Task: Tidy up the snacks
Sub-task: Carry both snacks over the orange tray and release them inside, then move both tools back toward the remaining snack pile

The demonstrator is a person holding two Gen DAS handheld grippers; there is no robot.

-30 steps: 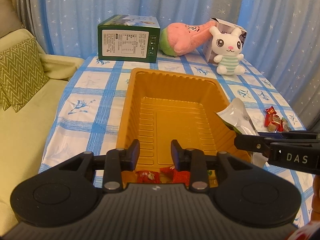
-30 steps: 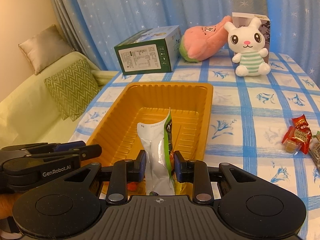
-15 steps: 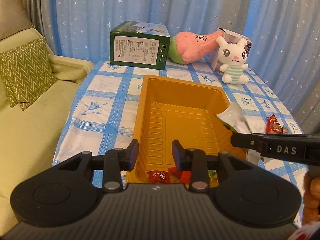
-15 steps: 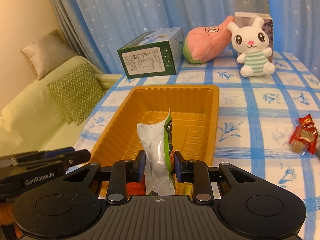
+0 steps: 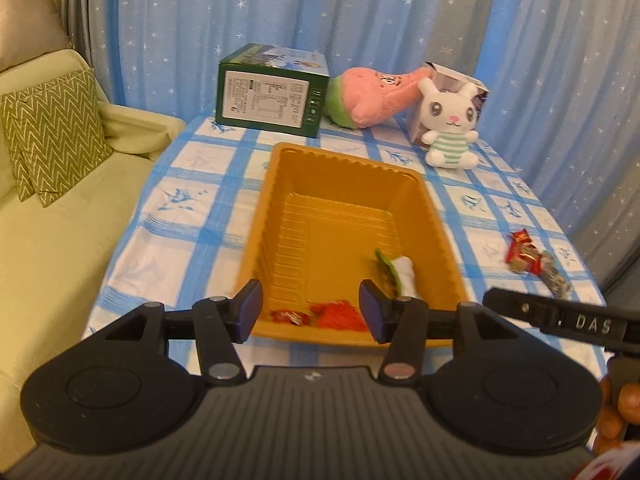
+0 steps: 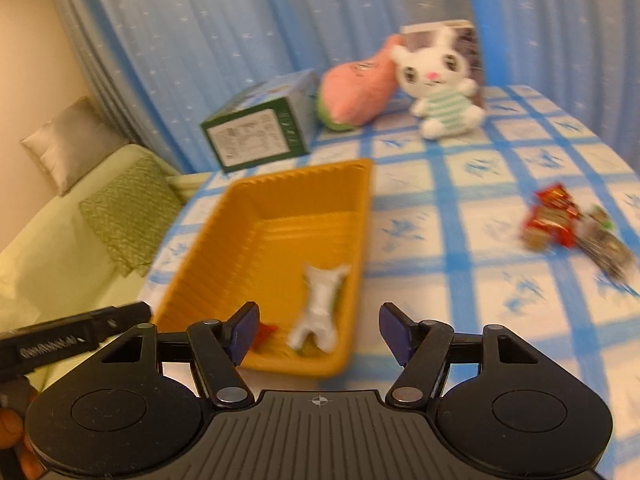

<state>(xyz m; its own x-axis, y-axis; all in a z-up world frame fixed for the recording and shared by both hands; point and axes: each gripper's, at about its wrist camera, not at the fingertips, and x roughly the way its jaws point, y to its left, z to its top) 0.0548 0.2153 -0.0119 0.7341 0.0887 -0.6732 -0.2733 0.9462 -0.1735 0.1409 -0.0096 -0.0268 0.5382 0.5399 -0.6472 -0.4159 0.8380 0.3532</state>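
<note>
1. Right gripper [image 6: 318,330]: jaws opening, nothing between the pads. It has let go; the silver-green snack pouch [image 6: 322,306] lies loose in the orange tray [image 6: 362,216].
2. Left gripper [image 5: 310,312]: jaws opening, nothing clamped. It hangs over the tray's near rim.
3. Left view: pouch at 4 o'clock of the tray floor, against the right wall. Red wrapped candies [image 5: 334,314] at 6 o'clock by the near wall.
4. Loose snacks [image 5: 532,258] on the blue-checked tablecloth [image 5: 180,200], at 3 o'clock from the tray and apart from it.
5. Green box [image 5: 272,90], pink plush [image 5: 370,98], and white bunny plush [image 5: 450,124] at 12 o'clock, far table edge.
</note>
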